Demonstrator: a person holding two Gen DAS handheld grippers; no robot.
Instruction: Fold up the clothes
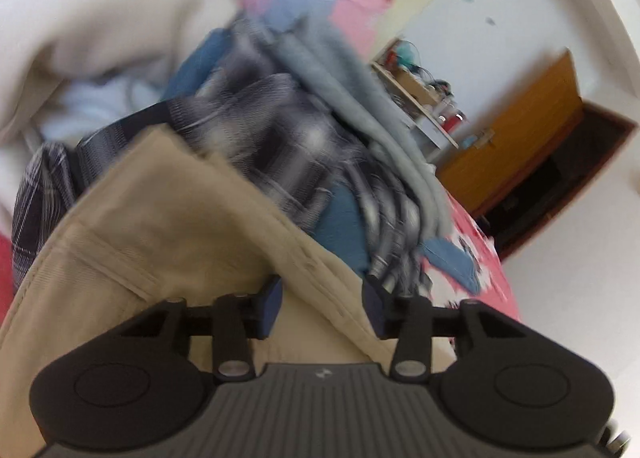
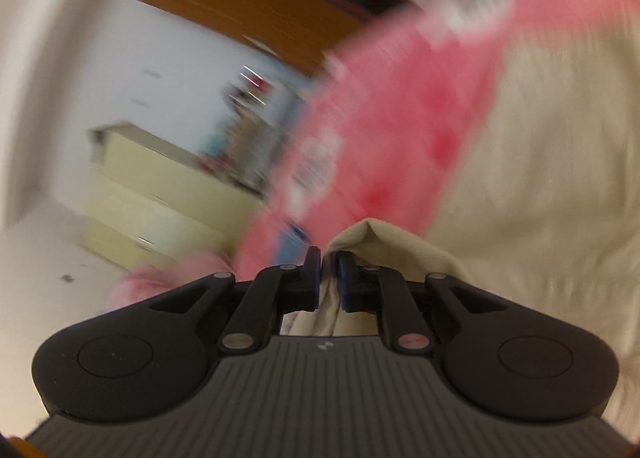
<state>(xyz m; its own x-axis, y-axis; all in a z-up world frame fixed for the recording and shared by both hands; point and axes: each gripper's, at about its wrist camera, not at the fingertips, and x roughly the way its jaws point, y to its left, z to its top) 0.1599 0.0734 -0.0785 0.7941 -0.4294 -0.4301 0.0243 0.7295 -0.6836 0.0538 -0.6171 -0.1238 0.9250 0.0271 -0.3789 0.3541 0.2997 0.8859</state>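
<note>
Beige twill trousers (image 1: pixel 168 226), seamed, pinched in right gripper (image 2: pixel 328 278)

A bedroom at home: bed with red sheet (image 1: pixel 486 270) and clothes pile (image 1: pixel 280 130) mid-frame, wooden door (image 1: pixel 520 146) at right, cream drawers (image 2: pixel 152 194) at left.

You're working over a bed w/ a red-and-white patterned bedspread (image 1: pixel 486 258); it's showing again, blurred, in the right wrist view (image 2: pixel 384 130). Lying on it in the left wrist view: khaki trousers (image 1: pixel 180 226) spreading across the near part, a black-and-white plaid garment (image 1: pixel 280 138) just behind and partly under them, blue fabric (image 1: pixel 344 218) peeking out beneath the plaid, a grey garment (image 1: pixel 360 90) draping along the far side, and a cream blanket (image 1: pixel 100 10) bunching at the back left.
</note>
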